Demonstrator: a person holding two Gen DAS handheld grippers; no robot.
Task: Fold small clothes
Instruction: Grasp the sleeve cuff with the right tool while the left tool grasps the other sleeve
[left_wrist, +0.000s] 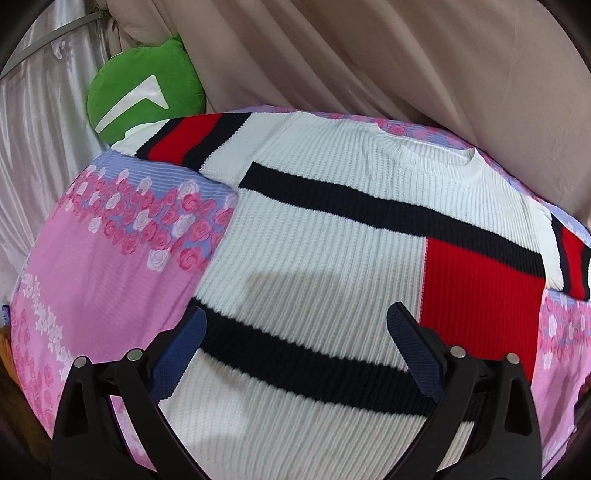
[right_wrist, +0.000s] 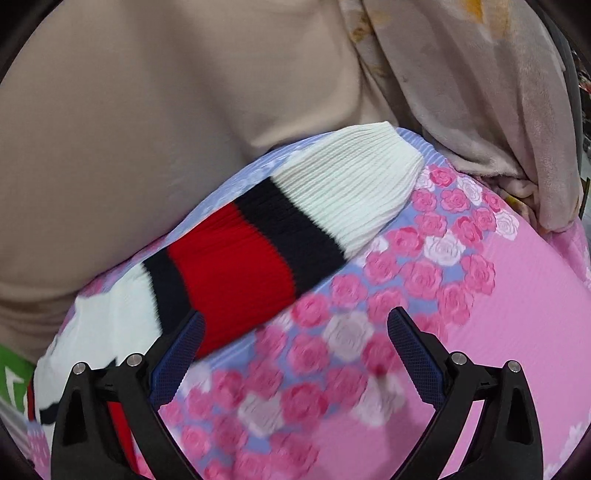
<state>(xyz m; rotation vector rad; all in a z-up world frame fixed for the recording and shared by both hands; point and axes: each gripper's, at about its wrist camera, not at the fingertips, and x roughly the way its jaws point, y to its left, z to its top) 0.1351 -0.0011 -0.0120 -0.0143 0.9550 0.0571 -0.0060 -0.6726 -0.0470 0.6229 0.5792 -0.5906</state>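
A white ribbed sweater (left_wrist: 332, 221) with black stripes and red blocks lies flat, front up, on a pink rose-print sheet (left_wrist: 92, 266). Its collar points to the far side and both sleeves are spread out. My left gripper (left_wrist: 295, 332) hovers open over the sweater's lower body, nothing between its blue pads. In the right wrist view one sleeve (right_wrist: 277, 236), banded white, black and red, stretches out across the sheet (right_wrist: 498, 332). My right gripper (right_wrist: 295, 336) stands open just below that sleeve, its left finger (right_wrist: 177, 362) near the sleeve's red band.
A green cushion (left_wrist: 136, 99) with a white mark sits at the far left beyond the sheet. Beige draped fabric (left_wrist: 406, 62) rises behind the sweater, and a pale floral blanket (right_wrist: 480, 92) hangs at the far right. The sheet drops away at its left edge.
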